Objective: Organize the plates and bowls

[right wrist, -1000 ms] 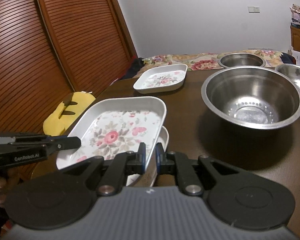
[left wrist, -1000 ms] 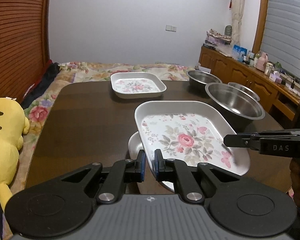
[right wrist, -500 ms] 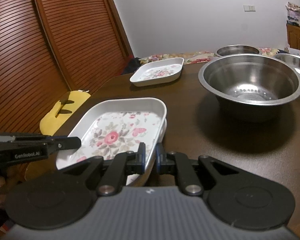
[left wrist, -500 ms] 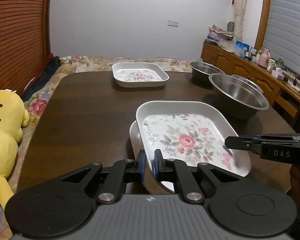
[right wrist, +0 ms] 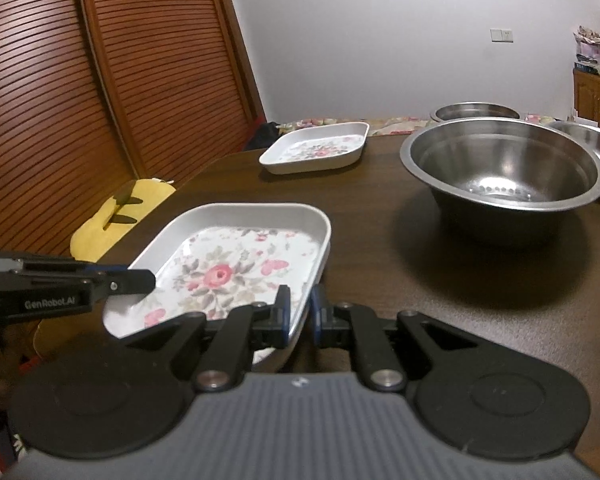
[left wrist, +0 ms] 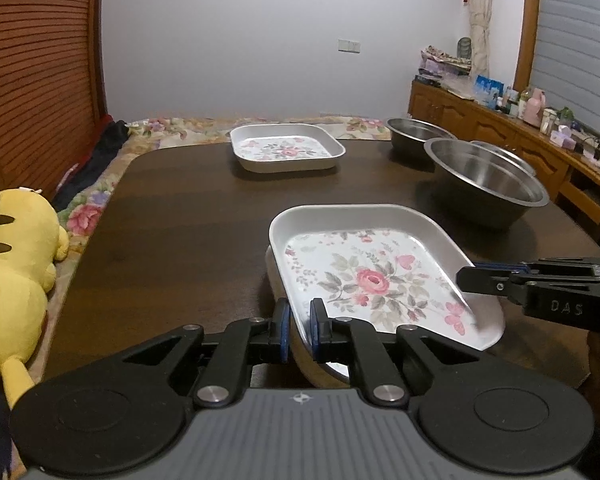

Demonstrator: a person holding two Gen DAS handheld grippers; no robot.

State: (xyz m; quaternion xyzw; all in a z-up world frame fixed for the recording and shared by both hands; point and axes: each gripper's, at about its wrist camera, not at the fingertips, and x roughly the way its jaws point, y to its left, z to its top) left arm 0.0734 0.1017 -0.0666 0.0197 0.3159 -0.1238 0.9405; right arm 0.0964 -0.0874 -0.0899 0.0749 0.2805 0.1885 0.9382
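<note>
A white rectangular floral-printed plate (left wrist: 374, 276) is seen at the lower centre of both wrist views, gripped on opposite rims: the left gripper (left wrist: 299, 326) is closed down to a narrow gap on its near-left rim, and the right gripper (right wrist: 299, 312) is likewise pinched on the rim at the other side, so the plate is held by both tongs at once. Directly beneath it, a second white plate (left wrist: 278, 276) of the same shape is partly visible at the left edge, and the held plate appears to be nearly nested in it, though whether the two are touching cannot be told. A third white floral rectangular plate (left wrist: 286, 152) is left alone at the upper centre of the left wrist view, well apart from the pair, on the dark brown wooden table (left wrist: 180, 220). At the right of that frame, a large stainless steel bowl (left wrist: 486, 184) is standing with two smaller steel bowls (left wrist: 418, 134) behind it, none stacked. The task is judged to be at an early stage: one plate is about to be stacked, while the far plate and all three bowls remain to be gathered. A yellow plush toy (left wrist: 12, 288) is seen at the left edge.
</note>
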